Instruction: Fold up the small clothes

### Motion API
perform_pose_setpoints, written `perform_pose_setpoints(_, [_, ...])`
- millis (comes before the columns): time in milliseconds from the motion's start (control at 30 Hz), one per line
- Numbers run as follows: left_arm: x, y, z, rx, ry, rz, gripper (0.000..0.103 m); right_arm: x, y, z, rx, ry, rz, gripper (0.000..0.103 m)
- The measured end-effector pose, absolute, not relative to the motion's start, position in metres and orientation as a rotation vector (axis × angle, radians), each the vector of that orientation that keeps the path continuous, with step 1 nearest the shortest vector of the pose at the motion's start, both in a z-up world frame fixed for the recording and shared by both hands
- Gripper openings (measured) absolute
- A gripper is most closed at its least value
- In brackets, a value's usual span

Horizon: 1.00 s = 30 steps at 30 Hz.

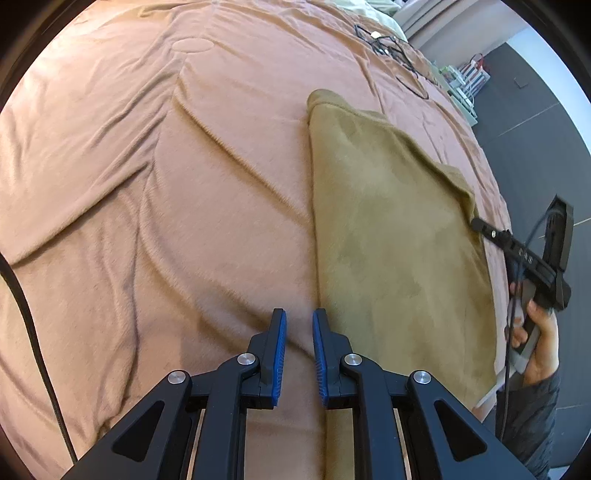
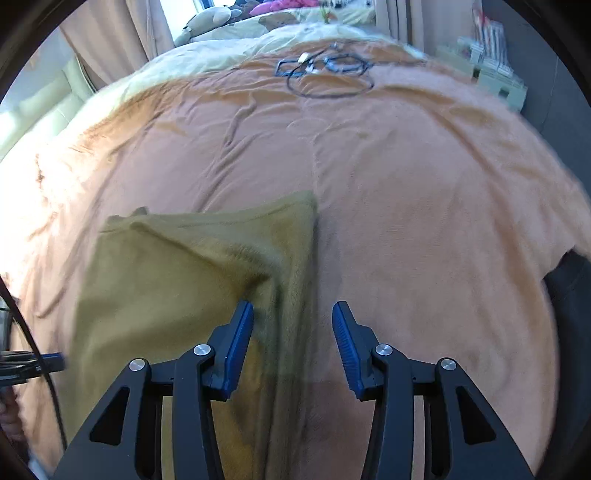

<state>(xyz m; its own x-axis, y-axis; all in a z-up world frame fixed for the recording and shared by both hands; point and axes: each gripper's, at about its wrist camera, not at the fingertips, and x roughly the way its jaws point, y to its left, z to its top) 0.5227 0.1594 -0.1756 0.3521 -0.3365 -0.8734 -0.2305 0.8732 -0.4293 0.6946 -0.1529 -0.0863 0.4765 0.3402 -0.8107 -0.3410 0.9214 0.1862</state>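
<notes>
Left gripper [image 1: 299, 319] beside olive cloth [image 1: 391, 236].

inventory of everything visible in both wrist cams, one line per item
cloth: 1, olive-tan, partly folded, flat on the blanket near its right edge
blanket: 1, salmon pink, wrinkled, covers the bed
cables: 1 tangle, black, on the far end of the blanket
sheet: 1, pale yellow, beyond the blanket
plush toys: a few, beige and pink, at the head of the bed, blurred
curtains: beige, behind the bed
floor: dark grey, right of the bed
left gripper: black with blue pads, open, narrow gap, empty, over the cloth's left edge
right gripper: same build, open wide, empty, over the cloth's right edge
hand: 1, holds the right gripper's handle
</notes>
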Motion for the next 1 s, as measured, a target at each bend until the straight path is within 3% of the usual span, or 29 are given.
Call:
perform_pose_setpoints(100, [0.531,0.156,-0.174,-0.533,1.207,-0.086,0.039,0.697,-0.168,-0.089,0.081,1.022,0.471,0.042])
perform_pose_setpoints(167, [0.537,0.153,-0.174,-0.526,1.2,-0.093,0.043,0.698,-0.176,-0.091,0.114,1.038,0.5,0.042])
perform_pose_setpoints(400, [0.565,0.15,-0.188,-0.528,1.212,-0.093,0.044,0.703,-0.158,-0.096,-0.022,1.07,0.523,0.048])
perform_pose_setpoints(1000, [0.616,0.162,-0.191,-0.607,1.144,-0.095,0.042,0.749,-0.219,-0.112,0.327,1.146,0.617,0.047])
